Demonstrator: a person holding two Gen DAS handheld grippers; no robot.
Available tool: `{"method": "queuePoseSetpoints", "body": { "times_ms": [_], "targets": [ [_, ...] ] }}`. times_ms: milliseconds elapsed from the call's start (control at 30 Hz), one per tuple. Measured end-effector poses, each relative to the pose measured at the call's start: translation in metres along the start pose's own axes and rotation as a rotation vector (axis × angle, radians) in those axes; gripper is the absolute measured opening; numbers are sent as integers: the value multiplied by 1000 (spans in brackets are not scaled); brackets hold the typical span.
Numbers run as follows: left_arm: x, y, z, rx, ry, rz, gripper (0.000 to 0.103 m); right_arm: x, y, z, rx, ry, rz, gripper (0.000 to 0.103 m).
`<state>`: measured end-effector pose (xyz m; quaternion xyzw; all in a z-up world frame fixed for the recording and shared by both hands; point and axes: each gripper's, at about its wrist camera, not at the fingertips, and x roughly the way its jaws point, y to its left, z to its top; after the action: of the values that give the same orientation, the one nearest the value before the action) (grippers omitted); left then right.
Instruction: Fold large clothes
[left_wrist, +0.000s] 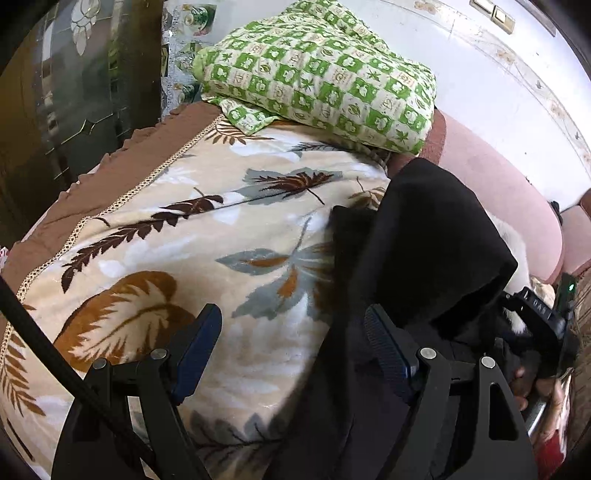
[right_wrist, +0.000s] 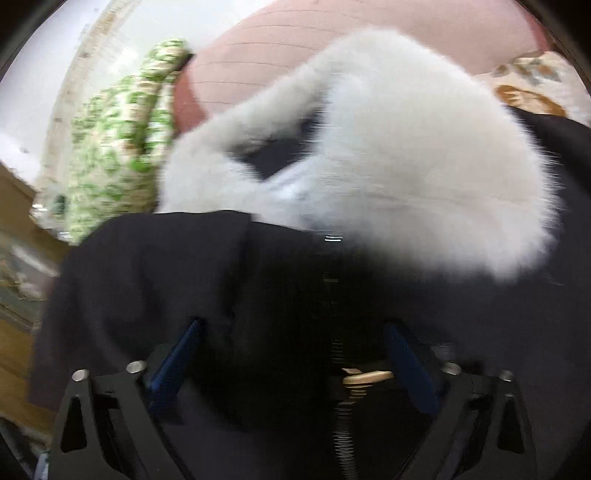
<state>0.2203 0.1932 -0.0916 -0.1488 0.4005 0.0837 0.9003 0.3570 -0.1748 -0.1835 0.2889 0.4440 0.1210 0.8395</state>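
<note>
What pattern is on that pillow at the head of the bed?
Green-and-cream checks with little leaf prints on the pillow, clearest in the left wrist view.

Left view sharp, evenly lit; right view motion-blurred; fisheye-warped edges.

Left gripper (left_wrist: 291, 334) gapes over leaf-print blanket (left_wrist: 207, 236) beside black garment (left_wrist: 424, 240).

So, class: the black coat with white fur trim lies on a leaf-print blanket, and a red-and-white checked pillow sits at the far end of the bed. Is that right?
Not quite. The pillow is green-and-white checked, not red-and-white, as the left wrist view shows. The rest holds: the black coat with white fur trim lies on the leaf-print blanket.
</note>
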Motion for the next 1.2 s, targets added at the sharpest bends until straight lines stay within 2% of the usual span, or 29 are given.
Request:
{"method": "queuePoseSetpoints", "body": {
  "times_ms": [33, 100, 133, 233, 333, 467, 567, 667, 767, 1000, 1200],
  "targets": [
    [1, -1, 0, 3, 0, 5, 79, 0, 4, 0, 4, 25, 54, 37],
    [3, -2, -1, -1, 2, 15, 79, -3, 17, -2, -5, 72, 104, 11],
    [4, -1, -1, -8, 6, 18, 79, -8, 25, -4, -30, 78, 104, 7],
    [5, 2, -2, -28, 20, 16, 79, -37, 42, -9, -101, 46, 86, 6],
    [6, 6, -2, -54, 24, 7, 79, -74, 44, -10, -136, -11, 41, 5],
    [6, 8, -1, -73, 31, -3, 79, -124, 19, -8, -122, -89, -91, 5],
    [9, 7, -2, -75, 42, -14, 79, -149, -25, -7, -59, -104, -229, 5],
    [14, 3, -5, -70, 65, -20, 79, -151, -64, -4, 1, -98, -343, 5],
    [25, -3, -11, -47, 111, -18, 79, -137, -99, -8, 83, -50, -358, 6],
    [61, -15, -28, -4, 242, 21, 79, -104, -114, -14, 70, -30, -440, 10],
    [60, -21, -31, 15, 240, 50, 79, -87, -112, -15, 26, -66, -487, 10]
  ]
}}
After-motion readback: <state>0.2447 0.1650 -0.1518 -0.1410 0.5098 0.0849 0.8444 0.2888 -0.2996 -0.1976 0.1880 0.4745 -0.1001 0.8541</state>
